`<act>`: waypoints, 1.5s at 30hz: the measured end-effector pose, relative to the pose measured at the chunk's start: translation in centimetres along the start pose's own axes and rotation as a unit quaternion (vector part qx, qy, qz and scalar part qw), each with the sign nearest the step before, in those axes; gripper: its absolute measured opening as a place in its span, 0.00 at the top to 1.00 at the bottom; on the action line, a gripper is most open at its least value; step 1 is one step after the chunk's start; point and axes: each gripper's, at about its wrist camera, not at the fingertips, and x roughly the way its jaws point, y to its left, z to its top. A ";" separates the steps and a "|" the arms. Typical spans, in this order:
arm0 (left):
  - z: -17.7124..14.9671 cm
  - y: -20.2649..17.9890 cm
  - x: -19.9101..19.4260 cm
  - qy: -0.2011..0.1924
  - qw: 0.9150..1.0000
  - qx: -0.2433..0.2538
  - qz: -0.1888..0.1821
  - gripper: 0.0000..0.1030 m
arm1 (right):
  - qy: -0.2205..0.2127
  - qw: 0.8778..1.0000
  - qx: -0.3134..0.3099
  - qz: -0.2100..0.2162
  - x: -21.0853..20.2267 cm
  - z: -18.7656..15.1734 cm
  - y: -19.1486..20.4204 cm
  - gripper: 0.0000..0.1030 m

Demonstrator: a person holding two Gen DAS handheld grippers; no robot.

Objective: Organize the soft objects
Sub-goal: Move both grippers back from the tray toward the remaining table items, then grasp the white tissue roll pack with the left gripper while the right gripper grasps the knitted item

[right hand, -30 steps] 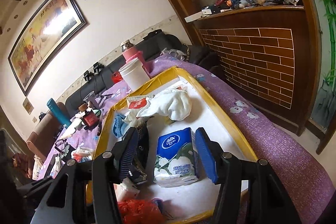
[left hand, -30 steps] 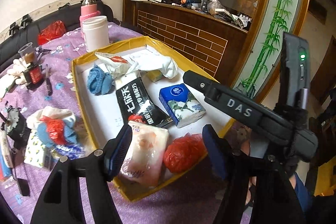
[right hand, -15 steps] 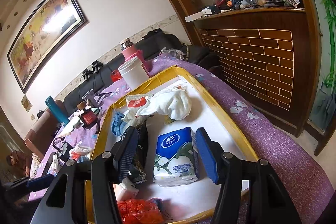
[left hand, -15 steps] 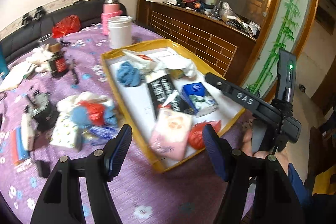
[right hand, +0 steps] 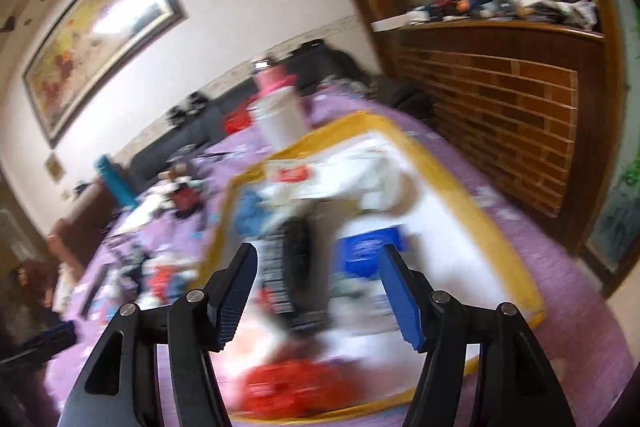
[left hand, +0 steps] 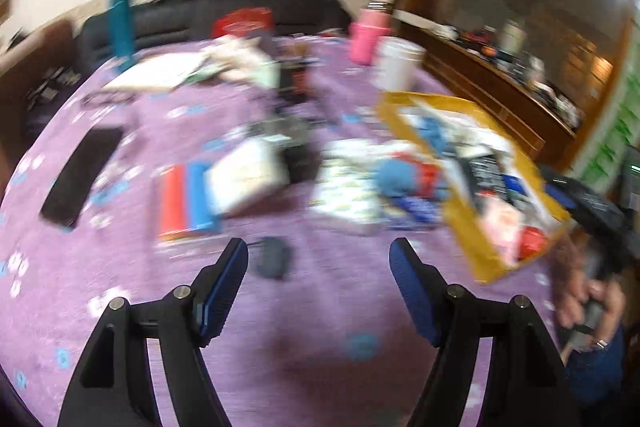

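Both views are motion-blurred. My left gripper (left hand: 318, 259) hovers over bare purple tablecloth, jaws opening, nothing between them. To its upper right lies a loose pile: a white patterned tissue pack (left hand: 344, 187) and a blue knitted piece (left hand: 396, 175). The yellow-rimmed tray (left hand: 464, 223) sits at the right. My right gripper (right hand: 319, 259) hangs over the tray (right hand: 480, 211), jaws opening, pads touching nothing. Below it lie a blue tissue pack (right hand: 366, 251), a black packet (right hand: 294, 267), a white cloth (right hand: 384, 187) and a red bag (right hand: 288, 383).
A white jar (left hand: 398, 65), pink bottle (left hand: 366, 35) and teal bottle (left hand: 120, 23) stand at the table's far side. A black flat device (left hand: 82, 175), a red-and-blue item (left hand: 184, 203), a white box (left hand: 248, 175) and a small dark object (left hand: 274, 261) lie mid-table. A wooden counter (right hand: 500, 107) stands right.
My left gripper has swung left off the tray to the middle of the table, so the tray now sits at the right. Both grippers' jaws stand a little wider. The right one shifted slightly.
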 end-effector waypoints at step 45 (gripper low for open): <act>5.6 3.2 5.3 0.032 0.970 0.243 -0.005 0.06 | 0.125 0.957 -0.164 0.203 9.2 -5.4 17.6 0.57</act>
